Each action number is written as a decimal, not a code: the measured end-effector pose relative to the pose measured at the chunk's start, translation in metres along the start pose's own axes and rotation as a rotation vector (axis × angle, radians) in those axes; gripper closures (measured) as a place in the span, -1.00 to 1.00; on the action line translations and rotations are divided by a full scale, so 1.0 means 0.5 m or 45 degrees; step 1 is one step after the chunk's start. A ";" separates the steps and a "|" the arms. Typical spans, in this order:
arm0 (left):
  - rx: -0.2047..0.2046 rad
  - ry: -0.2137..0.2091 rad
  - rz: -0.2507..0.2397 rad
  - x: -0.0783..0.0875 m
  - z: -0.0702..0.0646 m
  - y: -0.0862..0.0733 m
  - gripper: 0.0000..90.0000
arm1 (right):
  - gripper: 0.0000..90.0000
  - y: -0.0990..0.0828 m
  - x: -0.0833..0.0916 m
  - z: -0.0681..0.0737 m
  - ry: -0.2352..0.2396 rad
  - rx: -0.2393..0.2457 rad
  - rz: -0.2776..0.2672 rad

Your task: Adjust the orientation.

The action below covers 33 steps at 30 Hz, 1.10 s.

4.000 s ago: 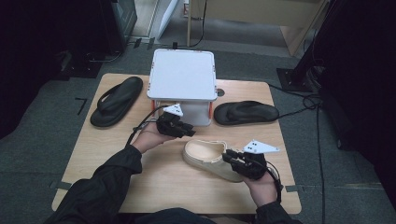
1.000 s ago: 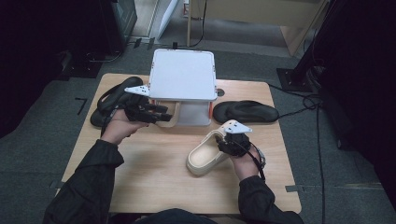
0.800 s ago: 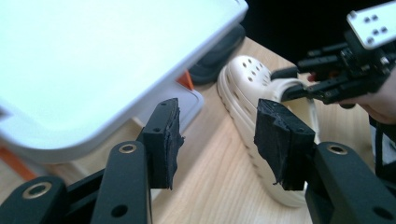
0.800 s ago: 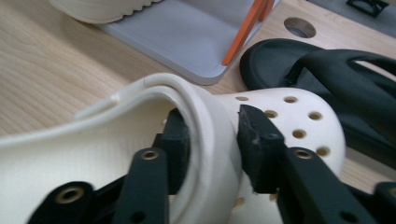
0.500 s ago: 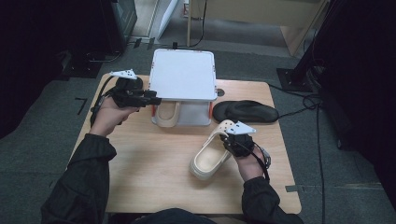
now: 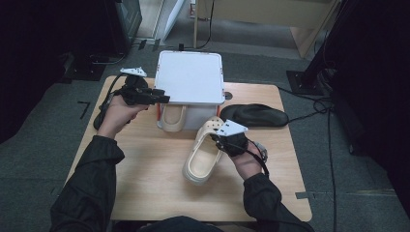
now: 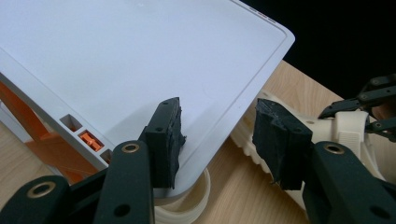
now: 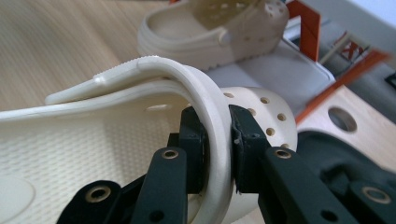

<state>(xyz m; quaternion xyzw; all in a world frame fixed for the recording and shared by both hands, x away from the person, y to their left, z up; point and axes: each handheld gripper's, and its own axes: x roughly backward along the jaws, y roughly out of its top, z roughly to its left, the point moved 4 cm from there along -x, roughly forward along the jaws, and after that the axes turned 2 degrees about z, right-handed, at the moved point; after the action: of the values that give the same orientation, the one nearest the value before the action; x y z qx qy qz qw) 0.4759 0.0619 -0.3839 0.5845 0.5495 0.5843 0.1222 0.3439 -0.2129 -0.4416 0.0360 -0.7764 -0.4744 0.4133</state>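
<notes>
Over at the upper left of the high view, your left tool [image 6: 162, 98] hangs above the tabletop [image 6: 145, 174] beside the left edge of the white box [image 6: 191, 77]; its jaws stand apart with nothing between them and have just been closing a little. A black sandal [image 6: 99, 118] lies under your left hand [image 6: 118, 112], mostly hidden by it. In the left gripper view those spread jaws frame the near corner of the box's white lid, with orange parts showing beneath its rim. One cream clog [image 6: 172, 117] sits tucked under the front of the box, its heel end pointing toward you. Moving toward the middle of the frame, the second cream clog [image 6: 200, 159] is tilted, with its toe toward the box and its heel end low by the tabletop. Your right tool [image 6: 218, 138] pinches that clog's heel strap [image 8: 212, 121]; the right gripper view shows both black pads pressed tight against the strap's two sides. To the right, near the tabletop's far right edge, a second black sandal [image 6: 255, 115] lies flat, well apart from your right hand [image 6: 247, 162].
</notes>
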 end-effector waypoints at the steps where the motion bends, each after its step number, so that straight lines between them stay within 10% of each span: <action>1: 0.001 0.004 -0.002 0.000 0.001 0.000 0.16 | 0.72 0.009 -0.009 -0.001 0.008 0.006 -0.012; 15: -0.003 0.062 -0.018 0.003 0.005 -0.001 0.16 | 0.64 0.049 -0.127 -0.012 0.043 0.166 0.002; 24: -0.001 0.071 -0.013 0.002 0.004 -0.001 0.18 | 0.15 0.054 -0.100 -0.018 0.154 -0.051 -0.039; 33: 0.011 0.096 -0.017 -0.002 0.006 0.003 0.22 | 0.37 0.037 -0.036 0.038 0.291 -0.152 -0.042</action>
<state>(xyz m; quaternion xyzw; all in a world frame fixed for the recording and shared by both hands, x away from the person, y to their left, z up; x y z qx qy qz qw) 0.4796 0.0622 -0.3842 0.5588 0.5602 0.6028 0.1028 0.3489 -0.1812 -0.4422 0.0777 -0.6940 -0.5194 0.4926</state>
